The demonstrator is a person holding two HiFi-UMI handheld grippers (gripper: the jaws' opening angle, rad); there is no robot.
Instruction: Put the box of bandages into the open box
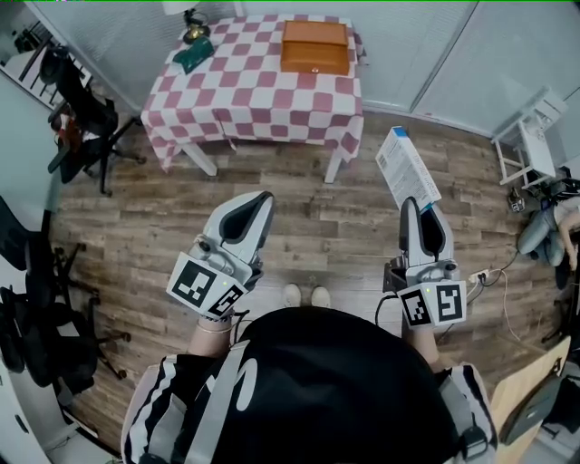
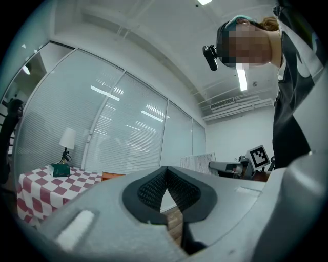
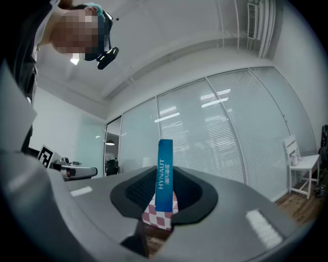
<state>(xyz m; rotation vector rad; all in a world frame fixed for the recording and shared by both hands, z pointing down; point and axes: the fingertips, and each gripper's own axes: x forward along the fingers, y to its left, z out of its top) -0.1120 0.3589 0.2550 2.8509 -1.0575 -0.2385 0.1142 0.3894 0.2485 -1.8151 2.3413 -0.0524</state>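
Person standing on a wood floor point(image 1: 317, 213), carrying a box of bandages point(image 1: 408, 166) toward a checkered bench point(image 1: 254, 95).

Right tool point(image 1: 415, 210), at the lower right of the head view, pinches the lower end of the white and blue box of bandages. The box stands up and tilts toward the upper left of the frame, held in the air well apart from the bench. In the right gripper view its blue edge rises between the two pads. Left tool point(image 1: 260, 199), at centre left, is pressed together with nothing in it, its pad tips meeting. At the top centre of the frame the red and white bench carries a wooden box point(image 1: 314, 45) at its right, and a lamp point(image 1: 192, 23) and a green object point(image 1: 193, 54) at its left.
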